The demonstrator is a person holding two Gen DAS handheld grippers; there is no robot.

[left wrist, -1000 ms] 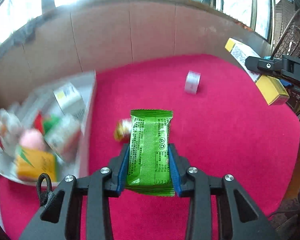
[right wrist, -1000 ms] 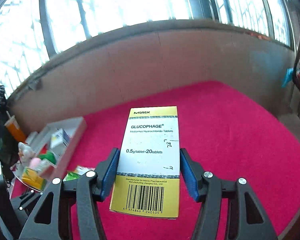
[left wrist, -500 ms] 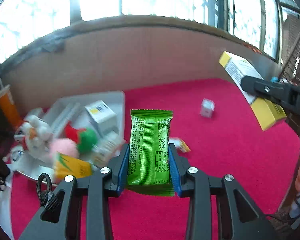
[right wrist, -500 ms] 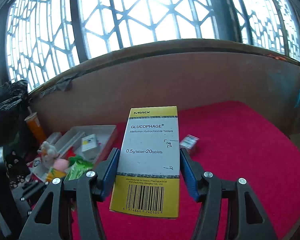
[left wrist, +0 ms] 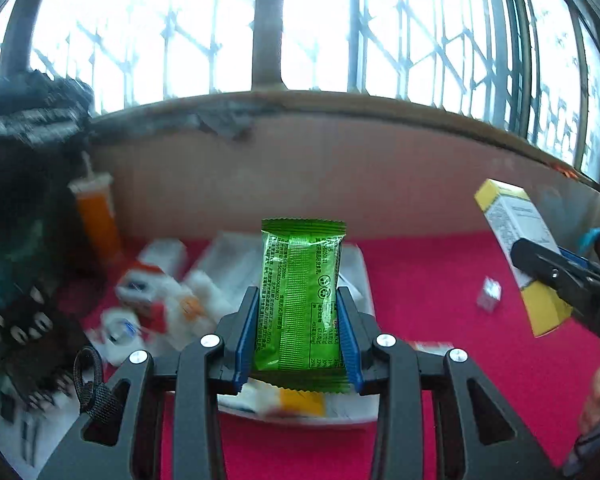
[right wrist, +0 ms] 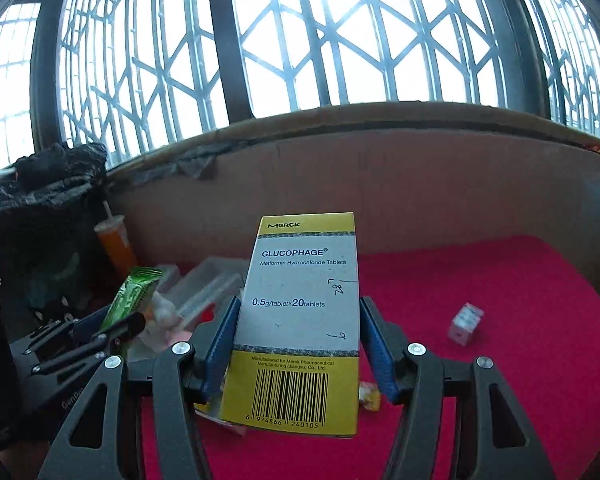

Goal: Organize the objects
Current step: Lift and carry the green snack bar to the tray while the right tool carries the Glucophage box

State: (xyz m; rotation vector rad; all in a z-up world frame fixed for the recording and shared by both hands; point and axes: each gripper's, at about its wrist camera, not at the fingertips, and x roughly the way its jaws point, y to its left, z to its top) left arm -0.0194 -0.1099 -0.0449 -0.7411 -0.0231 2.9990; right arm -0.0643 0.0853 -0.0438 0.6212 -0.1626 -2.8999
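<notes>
My left gripper [left wrist: 298, 336] is shut on a green snack packet [left wrist: 300, 296], held upright above a white tray [left wrist: 360, 280] of mixed items on the red table. The packet also shows in the right wrist view [right wrist: 134, 292]. My right gripper [right wrist: 300, 344] is shut on a yellow and white Glucophage box [right wrist: 304, 320], held upright above the table. The box shows at the right of the left wrist view [left wrist: 516, 240]. The tray [right wrist: 216, 280] lies partly hidden behind the box.
A small white box [right wrist: 466, 322] lies on the red cloth [right wrist: 520, 300] at the right, also in the left view [left wrist: 489, 294]. A small yellow wrapper [right wrist: 369, 394] lies near the box. An orange cup [left wrist: 96, 216] and dark bags [right wrist: 40, 216] stand at the left. A brown wall runs behind.
Both grippers have tilted up and swung left, so the windows, cup and dark bags now show. The tray sits more centrally behind the green packet. Both grips are unchanged.
</notes>
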